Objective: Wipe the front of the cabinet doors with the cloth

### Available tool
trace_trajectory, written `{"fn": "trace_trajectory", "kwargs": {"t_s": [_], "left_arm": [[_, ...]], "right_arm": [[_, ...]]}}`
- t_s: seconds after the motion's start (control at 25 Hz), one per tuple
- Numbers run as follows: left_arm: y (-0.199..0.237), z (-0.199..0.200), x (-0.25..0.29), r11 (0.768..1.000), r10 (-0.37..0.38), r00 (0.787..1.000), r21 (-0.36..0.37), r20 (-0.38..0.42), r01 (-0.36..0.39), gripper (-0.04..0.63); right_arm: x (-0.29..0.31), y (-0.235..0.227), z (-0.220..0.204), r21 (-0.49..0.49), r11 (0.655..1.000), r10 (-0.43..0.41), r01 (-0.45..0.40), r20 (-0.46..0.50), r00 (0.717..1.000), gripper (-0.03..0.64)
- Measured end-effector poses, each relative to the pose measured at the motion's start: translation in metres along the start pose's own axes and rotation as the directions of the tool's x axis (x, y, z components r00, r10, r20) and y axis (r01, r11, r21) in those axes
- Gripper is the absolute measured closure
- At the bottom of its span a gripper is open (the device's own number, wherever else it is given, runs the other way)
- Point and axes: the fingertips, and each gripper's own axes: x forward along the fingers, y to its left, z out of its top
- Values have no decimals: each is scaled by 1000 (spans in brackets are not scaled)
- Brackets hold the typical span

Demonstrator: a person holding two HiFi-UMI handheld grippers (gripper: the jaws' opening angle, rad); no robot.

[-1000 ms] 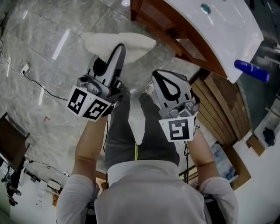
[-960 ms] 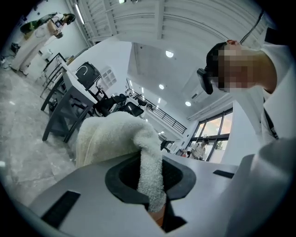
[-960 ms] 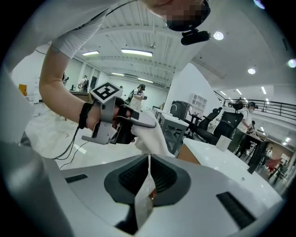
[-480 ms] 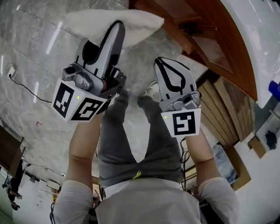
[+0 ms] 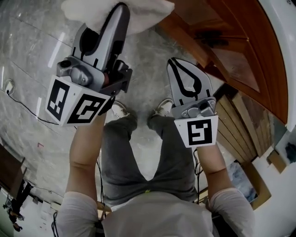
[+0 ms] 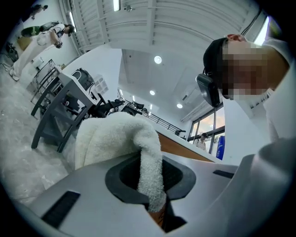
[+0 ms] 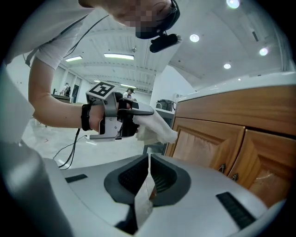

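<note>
My left gripper (image 5: pixel 122 11) is shut on a white terry cloth (image 5: pixel 148 14), held up at the top of the head view. In the left gripper view a fold of the cloth (image 6: pixel 115 139) is pinched between the jaws of the left gripper (image 6: pixel 150 185). My right gripper (image 5: pixel 175 62) is shut with nothing in it, lower and to the right. The wooden cabinet doors (image 5: pixel 236 60) stand at the upper right. From the right gripper (image 7: pixel 149 178), the left gripper (image 7: pixel 138 111) holds the cloth (image 7: pixel 155 127) just left of the cabinet doors (image 7: pixel 208 143), apart from them.
The person's legs and shoes (image 5: pixel 120 110) stand on the grey marble floor (image 5: pixel 27 55) below the grippers. A white countertop (image 5: pixel 284 28) overhangs the cabinet. Wooden slats (image 5: pixel 240 129) lean at the right. A cable (image 5: pixel 18 102) runs over the floor at the left.
The left gripper has lifted the cloth off the floor and carried it up toward the cabinet. The right gripper has risen a little beside it, still shut.
</note>
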Motion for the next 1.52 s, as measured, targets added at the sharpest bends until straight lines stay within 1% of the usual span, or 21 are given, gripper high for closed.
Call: {"fn": "trace_trajectory", "kwargs": {"t_s": [0.16, 0.32, 0.48, 0.72, 0.84, 0.92, 1.04, 1.24, 1.36, 1.52], "left_arm": [[3, -6, 7, 999, -18, 999, 27, 34, 17, 538], [15, -14, 14, 999, -20, 998, 45, 52, 18, 538], [27, -17, 24, 997, -29, 997, 76, 78, 23, 538], [38, -22, 41, 993, -63, 992, 103, 112, 51, 538], [43, -21, 49, 989, -83, 987, 129, 139, 65, 538], [46, -20, 56, 986, -99, 983, 152, 157, 75, 537], [47, -21, 68, 982, -119, 979, 166, 168, 91, 537], [46, -21, 82, 975, -165, 967, 183, 193, 130, 537], [38, -26, 90, 968, -201, 961, 192, 193, 164, 537], [18, -35, 103, 952, -254, 956, 214, 146, 220, 537]], "right_arm": [[1, -2, -16, 4, 1000, -10, 10, 10, 1000, 575], [12, -4, -22, 10, 1000, -13, 12, 62, 998, 575], [23, -4, -31, 9, 1000, -6, 5, 86, 996, 575], [38, -13, -49, 9, 1000, -16, 15, 120, 993, 575], [48, -15, -60, 5, 1000, -13, 12, 133, 991, 575], [54, -15, -67, 28, 1000, 0, -4, 148, 989, 575], [60, -14, -77, 58, 998, 7, -17, 168, 986, 575], [67, -14, -87, 10, 1000, -6, 4, 197, 980, 575], [67, -19, -94, -5, 1000, -21, 23, 212, 977, 575], [68, -24, -101, -24, 999, -31, 37, 221, 975, 575]]}}
